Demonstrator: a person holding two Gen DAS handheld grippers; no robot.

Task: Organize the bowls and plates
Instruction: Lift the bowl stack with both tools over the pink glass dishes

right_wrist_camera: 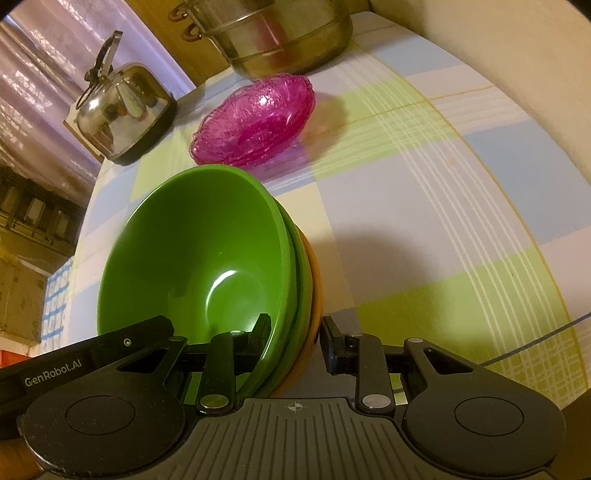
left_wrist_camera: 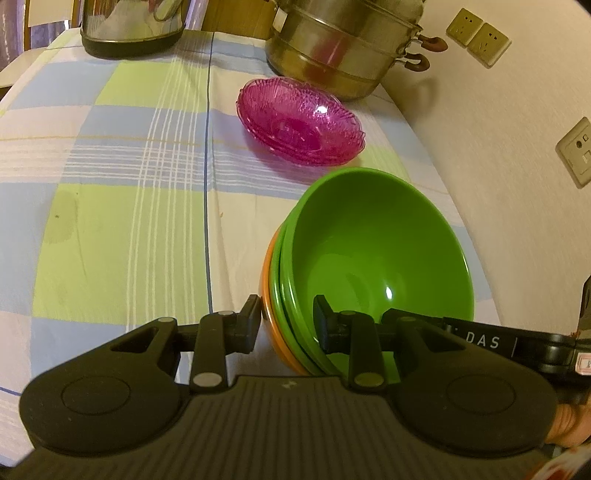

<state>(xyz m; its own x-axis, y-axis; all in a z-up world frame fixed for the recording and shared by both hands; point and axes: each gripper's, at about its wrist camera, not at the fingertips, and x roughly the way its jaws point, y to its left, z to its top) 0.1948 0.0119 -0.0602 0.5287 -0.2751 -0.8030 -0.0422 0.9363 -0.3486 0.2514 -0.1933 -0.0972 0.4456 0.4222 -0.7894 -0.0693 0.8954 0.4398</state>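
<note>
A stack of nested bowls, green bowls (left_wrist_camera: 380, 251) (right_wrist_camera: 199, 251) inside an orange bowl (left_wrist_camera: 269, 295) (right_wrist_camera: 316, 291), sits near both cameras on the checked tablecloth (left_wrist_camera: 122, 206). My left gripper (left_wrist_camera: 288, 310) is shut across the stack's near rim, one finger outside on the orange wall and the other inside the top green bowl. My right gripper (right_wrist_camera: 295, 325) is shut across the rim on the opposite side in the same way. Whether the stack rests on the cloth cannot be told. Beyond it lies a stack of pink glass plates (left_wrist_camera: 301, 122) (right_wrist_camera: 255, 118).
A steel steamer pot (left_wrist_camera: 343, 44) (right_wrist_camera: 280, 33) stands behind the pink plates by the wall, which carries sockets (left_wrist_camera: 478, 38). A shiny kettle (right_wrist_camera: 122, 107) stands at the far table edge. Bare tablecloth (right_wrist_camera: 443, 206) stretches beside the bowls.
</note>
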